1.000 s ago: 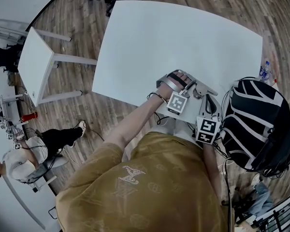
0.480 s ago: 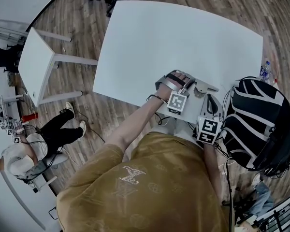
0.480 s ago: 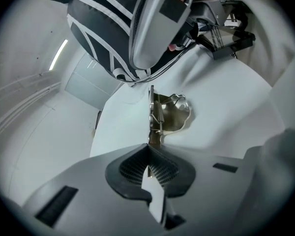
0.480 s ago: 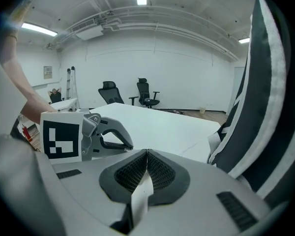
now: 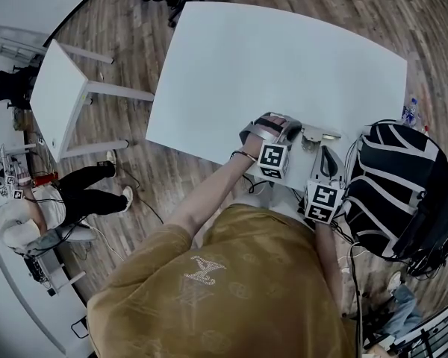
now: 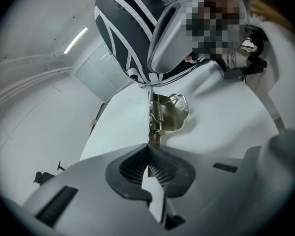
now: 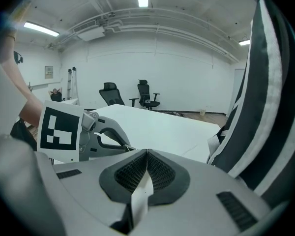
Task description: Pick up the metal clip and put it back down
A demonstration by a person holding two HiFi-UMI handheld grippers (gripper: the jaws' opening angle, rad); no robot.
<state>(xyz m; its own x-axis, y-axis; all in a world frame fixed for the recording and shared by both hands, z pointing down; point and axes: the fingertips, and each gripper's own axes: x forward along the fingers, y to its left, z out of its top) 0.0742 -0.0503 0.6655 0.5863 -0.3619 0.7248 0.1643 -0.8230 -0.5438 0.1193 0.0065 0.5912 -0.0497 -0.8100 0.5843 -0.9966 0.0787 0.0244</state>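
The metal clip (image 5: pixel 319 134) is a small silver spring clip near the white table's (image 5: pixel 269 58) front edge. In the left gripper view the clip (image 6: pixel 168 113) stands edge-on just past the jaw tips, its lower end pinched between them. My left gripper (image 5: pixel 305 135) is shut on it, pointing right toward the backpack. My right gripper (image 5: pixel 325 155) rests close beside it, shut with nothing between its pads (image 7: pixel 157 168). From the right gripper view I see the left gripper's marker cube (image 7: pixel 61 127) at the left.
A black backpack with white stripes (image 5: pixel 396 192) stands against the table's right front corner, close to both grippers. A water bottle (image 5: pixel 411 110) is behind it. A small white side table (image 5: pixel 56 99) and a seated person (image 5: pixel 30 222) are off to the left.
The left gripper has shifted a little farther onto the table and turned, with the clip at its tips. The right gripper has hardly moved. The person at the left has shifted.
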